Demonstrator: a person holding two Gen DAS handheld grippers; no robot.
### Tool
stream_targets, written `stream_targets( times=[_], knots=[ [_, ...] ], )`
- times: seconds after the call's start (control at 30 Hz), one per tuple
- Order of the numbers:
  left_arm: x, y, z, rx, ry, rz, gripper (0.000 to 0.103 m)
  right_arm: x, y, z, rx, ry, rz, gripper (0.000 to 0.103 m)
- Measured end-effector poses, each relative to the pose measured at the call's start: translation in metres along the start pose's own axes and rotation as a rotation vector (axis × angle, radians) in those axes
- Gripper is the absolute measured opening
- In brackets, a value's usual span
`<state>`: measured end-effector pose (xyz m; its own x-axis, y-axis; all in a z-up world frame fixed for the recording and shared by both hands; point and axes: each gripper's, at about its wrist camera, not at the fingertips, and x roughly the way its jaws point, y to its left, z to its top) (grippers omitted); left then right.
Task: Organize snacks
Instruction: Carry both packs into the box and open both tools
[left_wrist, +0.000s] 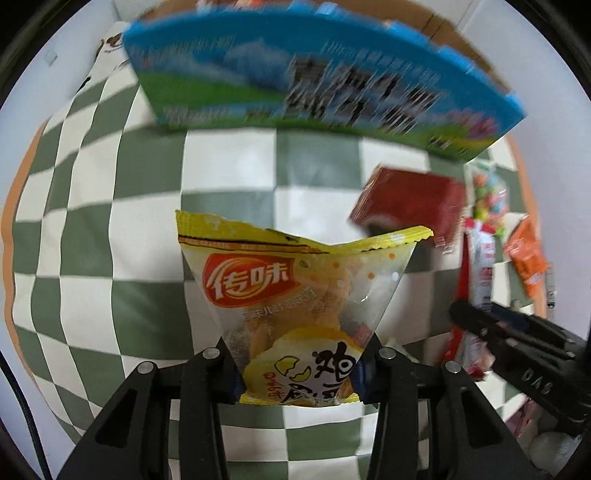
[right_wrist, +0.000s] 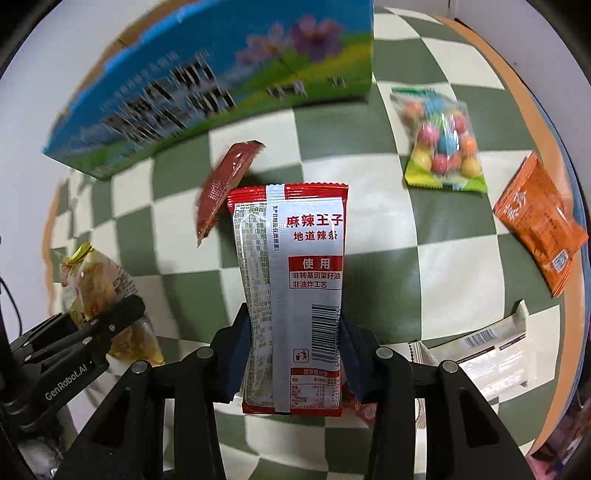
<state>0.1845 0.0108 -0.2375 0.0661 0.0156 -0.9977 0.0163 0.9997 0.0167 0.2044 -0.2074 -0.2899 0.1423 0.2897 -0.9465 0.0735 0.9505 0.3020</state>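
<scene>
Both hands are up off the counter (right_wrist: 443, 280) now, each with a catch. Left tongs (left_wrist: 295, 373) are pinched on the lower end of the yellow egg-snack packet (left_wrist: 291, 295), which hangs clear above the checked cloth (left_wrist: 110, 258). Right tongs (right_wrist: 291, 354) are clamped on the red-and-silver spicy-strip packet (right_wrist: 291, 288), pads squeezing its lower half, printed back facing up. Gripped low like that, I'd say, so the free ends can go first into whatever takes them. Just past them a dark red sachet (right_wrist: 225, 188) lies on the cloth. Off to the right lie the bag of coloured candy balls (right_wrist: 441, 144) and an orange packet (right_wrist: 539, 225), untouched. Farthest back stands the big blue-and-green carton (right_wrist: 207, 85), likely the destination.
</scene>
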Motion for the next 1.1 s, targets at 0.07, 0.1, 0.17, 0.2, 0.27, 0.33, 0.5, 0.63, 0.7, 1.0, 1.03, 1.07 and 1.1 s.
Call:
stream_targets(
  times=[0.07,0.1,0.17,0.2,0.27,0.33,0.5,0.63,0.7,1.0,1.03,1.07,1.1],
  knots=[
    [-0.014,-0.003,0.008,0.001,-0.010,-0.024,0.039,-0.015,-0.001,-0.003,0.014,0.014,0.045,0.046],
    [-0.020,-0.004,0.011,0.004,-0.013,-0.041,0.039,-0.025,0.001,-0.005,0.019,0.018,0.064,0.046],
    [-0.033,-0.006,0.019,0.003,-0.025,-0.063,0.039,-0.042,0.005,-0.003,0.014,0.008,0.085,0.046],
    [-0.037,-0.006,0.021,0.003,-0.032,-0.080,0.039,-0.051,0.008,0.000,0.013,-0.004,0.100,0.046],
    [-0.054,-0.009,0.036,0.003,-0.051,-0.112,0.039,-0.071,0.009,0.007,0.013,-0.029,0.131,0.046],
    [-0.068,-0.014,0.052,0.005,-0.065,-0.144,0.039,-0.080,0.033,0.016,0.013,-0.062,0.159,0.046],
    [-0.086,-0.036,0.119,0.036,-0.115,-0.205,0.039,-0.115,0.055,0.070,0.000,-0.175,0.209,0.046],
    [-0.080,-0.046,0.186,0.048,-0.091,-0.218,0.039,-0.123,0.079,0.129,-0.047,-0.255,0.167,0.046],
    [-0.061,-0.047,0.216,0.039,-0.042,-0.216,0.039,-0.116,0.087,0.161,-0.069,-0.267,0.127,0.046],
    [0.032,-0.051,0.268,-0.001,0.151,-0.198,0.039,-0.038,0.091,0.231,-0.104,-0.155,-0.014,0.046],
    [0.041,-0.052,0.268,0.000,0.168,-0.191,0.039,-0.029,0.090,0.233,-0.106,-0.138,-0.027,0.046],
    [0.047,-0.053,0.268,-0.003,0.181,-0.190,0.039,-0.021,0.090,0.234,-0.110,-0.120,-0.039,0.046],
    [0.054,-0.053,0.267,-0.006,0.194,-0.192,0.039,-0.011,0.088,0.234,-0.111,-0.102,-0.047,0.046]
  ],
)
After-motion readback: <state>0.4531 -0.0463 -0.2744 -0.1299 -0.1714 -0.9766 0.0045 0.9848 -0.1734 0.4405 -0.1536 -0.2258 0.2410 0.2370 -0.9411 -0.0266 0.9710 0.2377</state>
